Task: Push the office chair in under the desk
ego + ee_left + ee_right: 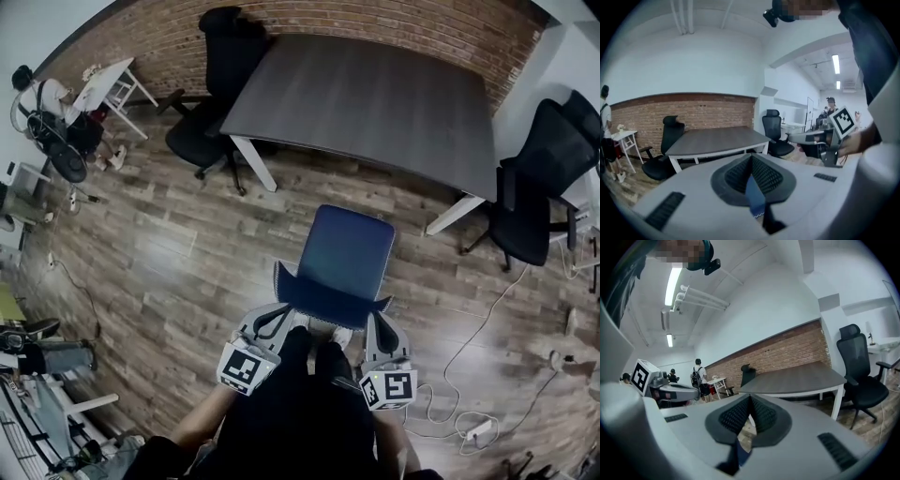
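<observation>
Standing on wood-plank floor [187, 253]: grey desk [375, 103] near brick wall [375, 19].

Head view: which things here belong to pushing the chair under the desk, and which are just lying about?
Job in hand: blue chair; desk; left gripper and right gripper, each with jaws shut on the chair's back edge.

Lying about: black chairs; small white table; floor cables; power strip.
</observation>
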Motion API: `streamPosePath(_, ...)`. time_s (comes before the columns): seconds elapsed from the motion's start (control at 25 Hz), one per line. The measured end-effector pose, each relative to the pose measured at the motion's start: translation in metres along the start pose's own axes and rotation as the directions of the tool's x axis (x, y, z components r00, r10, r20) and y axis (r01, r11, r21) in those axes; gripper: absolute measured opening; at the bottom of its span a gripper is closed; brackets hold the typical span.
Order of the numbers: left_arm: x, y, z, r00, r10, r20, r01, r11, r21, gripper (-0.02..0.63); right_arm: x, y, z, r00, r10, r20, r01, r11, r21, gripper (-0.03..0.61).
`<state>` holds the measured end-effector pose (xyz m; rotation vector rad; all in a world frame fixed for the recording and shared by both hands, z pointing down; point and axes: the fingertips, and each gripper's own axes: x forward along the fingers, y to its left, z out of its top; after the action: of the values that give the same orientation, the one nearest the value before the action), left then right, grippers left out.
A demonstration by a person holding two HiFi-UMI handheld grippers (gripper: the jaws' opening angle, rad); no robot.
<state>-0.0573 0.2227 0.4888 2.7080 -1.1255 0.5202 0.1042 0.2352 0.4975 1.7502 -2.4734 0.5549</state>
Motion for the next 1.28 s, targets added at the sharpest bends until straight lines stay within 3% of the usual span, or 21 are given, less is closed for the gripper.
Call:
streamPosePath(0.12, 0.014, 0.006, -0.02, 0.994, -0.057, -0.095, 0.066, 0.993, 0.097, 0.006, 0.013, -0.001, -0.01, 0.998, 0.012, -0.054, -0.013, 1.0, -0.018, 0.003)
streamPosePath(0.24, 0.026, 0.005, -0.047, 0.973, -0.107, -0.203, 0.145, 0.972, 0.183, 0.006, 0.018, -0.005, -0.02, 0.994, 0.009, -0.11, -0.01, 1.0, -0.008, 0.003)
streamPosePath(0.48, 0.045, -0.007, -0.098, 0.874, -0.296, -0.385, 0.398, 0.891, 0.219, 0.007, 0.031, -0.001, -0.041, 0.972, 0.05, -0.23, -0.057, 0.998, -0.024, 0.01)
streamPosePath(0.68, 0.056, -0.006, -0.129, 0.805, -0.359, -0.471, 0.506, 0.83, 0.233, 0.035, 0.044, -0.003, -0.072, 0.923, 0.071, -0.377, -0.111, 0.99, -0.084, 0.136)
streamPosePath(0.8, 0.056, -0.007, -0.152, 0.75, -0.378, -0.543, 0.57, 0.785, 0.242, 0.141, 0.047, -0.002, -0.106, 0.858, 0.084, -0.506, -0.175, 0.975, -0.136, 0.178)
streamPosePath(0.92, 0.059, -0.006, -0.172, 0.707, -0.381, -0.596, 0.613, 0.75, 0.249, 0.152, 0.048, 0.001, -0.146, 0.765, 0.119, -0.633, -0.27, 0.952, -0.147, 0.201)
streamPosePath(1.08, 0.063, -0.012, -0.195, 0.673, -0.387, -0.63, 0.646, 0.722, 0.246, 0.153, 0.036, 0.002, -0.2, 0.602, 0.122, -0.789, -0.386, 0.909, -0.155, 0.204)
streamPosePath(1.28, 0.069, -0.016, -0.223, 0.608, -0.407, -0.681, 0.687, 0.7, 0.195, 0.155, 0.026, -0.007, -0.244, 0.465, 0.07, -0.883, -0.448, 0.878, -0.166, 0.221)
